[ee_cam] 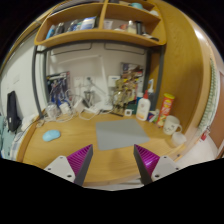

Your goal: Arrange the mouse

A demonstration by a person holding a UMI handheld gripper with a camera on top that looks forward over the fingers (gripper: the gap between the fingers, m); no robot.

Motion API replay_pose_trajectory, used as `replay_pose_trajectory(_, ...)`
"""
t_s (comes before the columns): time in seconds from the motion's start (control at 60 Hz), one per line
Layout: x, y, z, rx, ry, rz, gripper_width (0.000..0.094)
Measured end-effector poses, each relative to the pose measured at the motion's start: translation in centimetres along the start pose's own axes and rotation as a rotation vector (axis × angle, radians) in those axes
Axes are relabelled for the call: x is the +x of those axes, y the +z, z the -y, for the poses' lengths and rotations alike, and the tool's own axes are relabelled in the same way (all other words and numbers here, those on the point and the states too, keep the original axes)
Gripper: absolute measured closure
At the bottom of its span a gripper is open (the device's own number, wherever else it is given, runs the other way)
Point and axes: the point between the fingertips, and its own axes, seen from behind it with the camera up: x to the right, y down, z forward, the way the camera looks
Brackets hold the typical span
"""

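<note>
We hold the gripper high, fingers apart, empty. Mouse, probably, sits left of the grey mat, likely its target

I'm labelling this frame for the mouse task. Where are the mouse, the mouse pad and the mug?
mouse (50,135): gripper view, middle of its light blue top.
mouse pad (122,133): gripper view, centre of the grey surface.
mug (172,125): gripper view, its white side wall.

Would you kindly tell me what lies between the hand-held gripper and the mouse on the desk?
Only bare wooden desk: in the gripper view, the mouse sits ahead and left of the open hand-held gripper, nothing between. The grey mat lies straight ahead.
</note>
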Motion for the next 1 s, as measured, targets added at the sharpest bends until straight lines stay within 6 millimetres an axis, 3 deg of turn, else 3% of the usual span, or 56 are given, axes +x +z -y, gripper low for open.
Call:
replay_pose_trajectory(0.183,-10.9,1.9,-4.7,-0.080,-0.032,0.116,0.0110)
replay_pose_trajectory(0.35,-21.5,3.8,-6.6,-0.132,-0.040,0.221,0.0096)
replay_pose_trajectory(0.5,-28.7,6.5,-7.6,-0.178,-0.056,0.267,0.0093)
replay_pose_trajectory(0.6,-31.6,9.0,-7.7,-0.201,-0.065,0.260,0.0094)
replay_pose_trajectory(0.733,-33.9,12.2,-7.5,-0.224,-0.060,0.245,0.0098)
replay_pose_trajectory(1.0,-35.5,17.5,-5.8,-0.225,-0.071,0.197,0.0102)
